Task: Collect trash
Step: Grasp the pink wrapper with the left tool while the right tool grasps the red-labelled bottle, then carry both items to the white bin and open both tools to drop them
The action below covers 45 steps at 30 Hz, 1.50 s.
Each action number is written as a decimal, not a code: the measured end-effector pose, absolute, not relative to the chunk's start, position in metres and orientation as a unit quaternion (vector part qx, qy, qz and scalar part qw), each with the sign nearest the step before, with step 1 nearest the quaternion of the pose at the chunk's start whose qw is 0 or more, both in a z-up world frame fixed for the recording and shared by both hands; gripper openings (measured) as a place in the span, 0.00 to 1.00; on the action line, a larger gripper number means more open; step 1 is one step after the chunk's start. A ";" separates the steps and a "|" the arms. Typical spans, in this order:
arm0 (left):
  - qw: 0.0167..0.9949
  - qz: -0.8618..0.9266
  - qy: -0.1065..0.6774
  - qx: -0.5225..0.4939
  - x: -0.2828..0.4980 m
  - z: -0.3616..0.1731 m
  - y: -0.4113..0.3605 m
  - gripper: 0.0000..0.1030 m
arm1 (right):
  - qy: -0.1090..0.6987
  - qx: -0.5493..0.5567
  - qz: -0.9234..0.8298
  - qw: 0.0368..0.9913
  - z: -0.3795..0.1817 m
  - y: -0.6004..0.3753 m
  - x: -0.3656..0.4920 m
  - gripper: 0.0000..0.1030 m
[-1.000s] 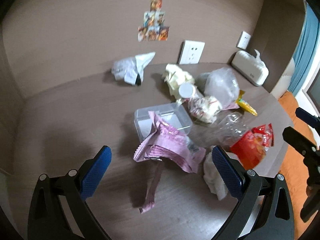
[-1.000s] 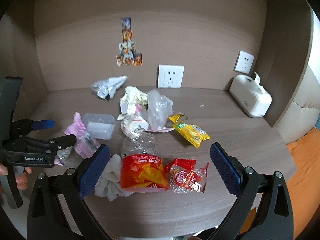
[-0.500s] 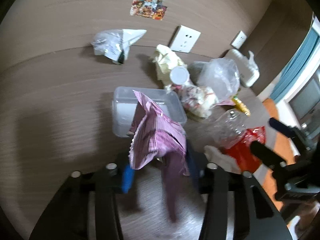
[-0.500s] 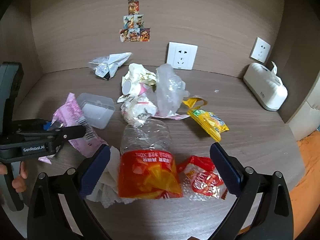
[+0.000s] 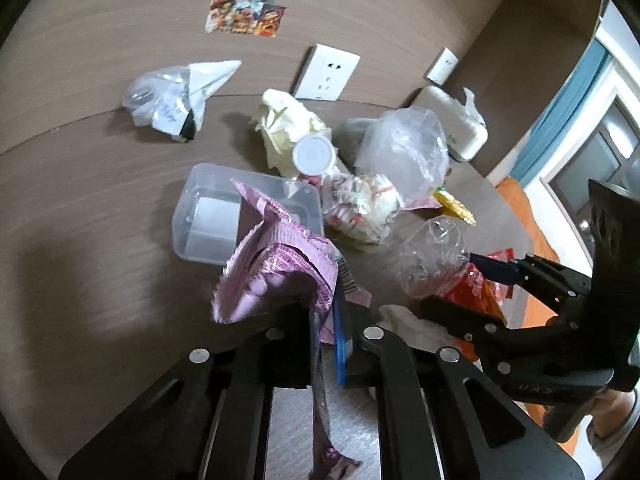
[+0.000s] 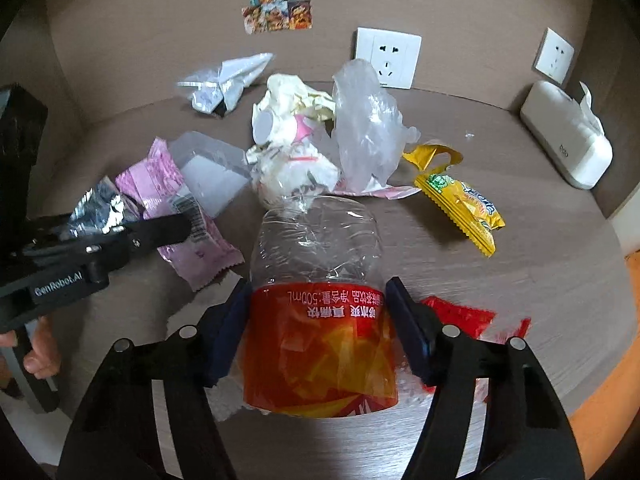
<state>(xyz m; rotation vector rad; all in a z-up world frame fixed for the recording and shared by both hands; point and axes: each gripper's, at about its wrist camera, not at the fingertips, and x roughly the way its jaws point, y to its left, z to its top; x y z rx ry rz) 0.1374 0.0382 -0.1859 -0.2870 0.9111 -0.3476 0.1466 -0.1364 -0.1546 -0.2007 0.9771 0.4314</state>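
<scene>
A brown wood-grain desk [image 6: 520, 248] meets a matching wall panel [image 6: 160, 12] bearing white sockets [image 6: 387, 57] and stickers [image 6: 277, 14]; a blue curtain [image 5: 560, 120] hangs beside a daylit window [image 5: 600, 168].

The right gripper [image 6: 320, 328] has just been closing, and its blue pads [image 6: 408, 332] now press both sides of the red-labelled crushed clear plastic bottle [image 6: 318, 280]. Left of the bottle, the left gripper [image 6: 176, 226] pinches a pink foil wrapper [image 6: 168, 184]. Right of the bottle lies a yellow snack packet [image 6: 464, 204]; behind it a crumpled clear plastic bag [image 6: 366, 124].
</scene>
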 end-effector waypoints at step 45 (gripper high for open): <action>0.712 -0.528 0.452 0.097 0.048 -0.272 -0.362 0.06 | 0.431 0.165 -0.162 0.872 -0.207 -0.494 -0.043 0.67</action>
